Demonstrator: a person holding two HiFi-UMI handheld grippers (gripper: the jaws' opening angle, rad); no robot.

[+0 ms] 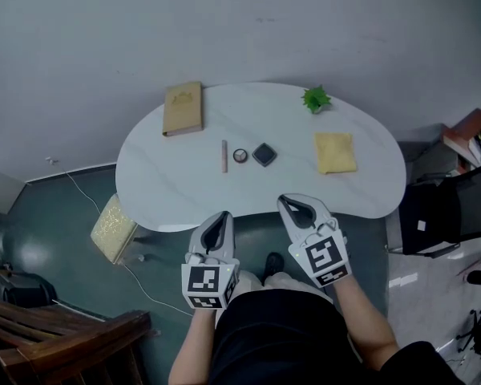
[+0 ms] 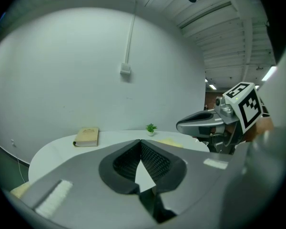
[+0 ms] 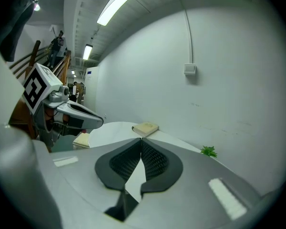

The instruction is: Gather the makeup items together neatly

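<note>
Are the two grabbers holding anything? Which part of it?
Nothing is held. The left gripper and the right gripper are both shut with nothing between their jaws. The makeup items lie on the table.

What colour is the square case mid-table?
The square case is dark grey, nearly black; head view shows it best.

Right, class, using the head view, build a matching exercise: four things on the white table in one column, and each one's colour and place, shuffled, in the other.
Things:
1. book
2. small plant
3. square compact
4. slim stick

Colour and place:
a. green, at the far edge toward the right
b. dark, just right of the round compact
c. tan, at the far left
d. pinkish-brown, just left of the round compact

Pairs: 1-c, 2-a, 3-b, 4-d
</note>
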